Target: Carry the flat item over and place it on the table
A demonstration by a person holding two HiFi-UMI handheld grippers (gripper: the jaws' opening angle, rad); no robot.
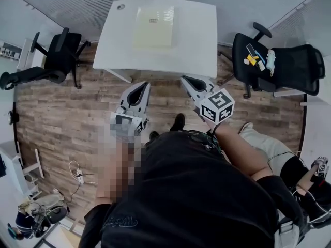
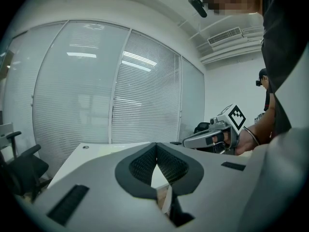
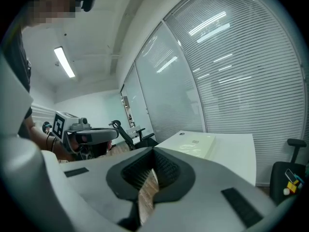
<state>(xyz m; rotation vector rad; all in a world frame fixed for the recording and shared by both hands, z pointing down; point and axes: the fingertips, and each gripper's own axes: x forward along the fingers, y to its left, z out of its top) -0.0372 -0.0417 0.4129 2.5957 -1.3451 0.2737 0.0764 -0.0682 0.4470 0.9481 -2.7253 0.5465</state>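
A pale yellow flat item point(image 1: 154, 26) lies on the far half of the white table point(image 1: 196, 50). The right gripper view shows the same flat item point(image 3: 198, 145) resting on the table point(image 3: 236, 153). My left gripper point(image 1: 139, 84) and right gripper point(image 1: 187, 79) hover side by side over the wooden floor, just short of the table's near edge. Both point toward the table and stand apart from the item. In its own view the left gripper point(image 2: 156, 147) has its jaws shut with nothing between them. The right gripper point(image 3: 153, 152) is likewise shut and empty.
A black office chair point(image 1: 57, 58) stands left of the table. Another black chair point(image 1: 279, 61) at the right has small items point(image 1: 256, 57) on its seat. Glass walls with blinds run behind the table. Cables point(image 1: 77, 172) lie on the floor at the lower left.
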